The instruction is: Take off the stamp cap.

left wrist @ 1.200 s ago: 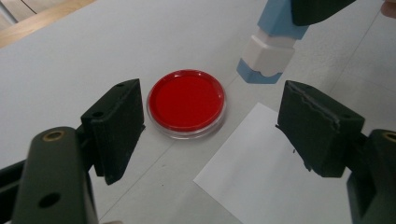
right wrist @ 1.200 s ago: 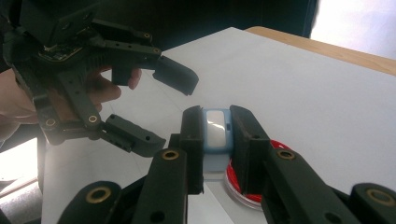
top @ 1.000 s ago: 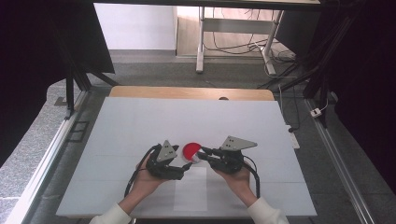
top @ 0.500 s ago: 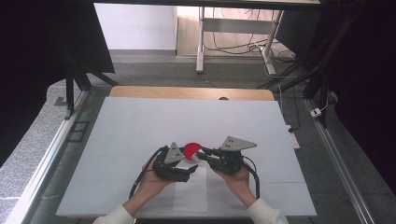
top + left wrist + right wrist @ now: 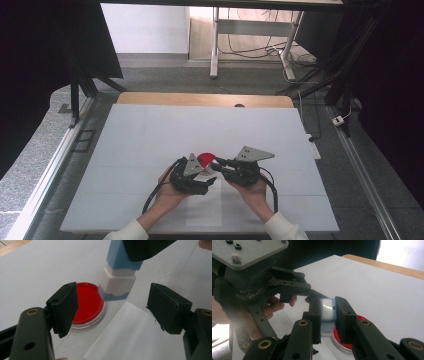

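Right claw [image 5: 329, 315] clamps the blue-and-white stamp [image 5: 117, 277] upright, just beside the red ink pad [image 5: 87, 303] on the desk [image 5: 150, 130]. Left claw [image 5: 112, 306], jaws apart and just closing in, brackets the stamp's base untouched.

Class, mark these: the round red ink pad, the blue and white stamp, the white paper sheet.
Round red ink pad [image 5: 87, 302], left gripper view, red centre.
Blue and white stamp [image 5: 117, 282], left gripper view, white section.
White paper sheet [image 5: 135, 337], left gripper view, middle.
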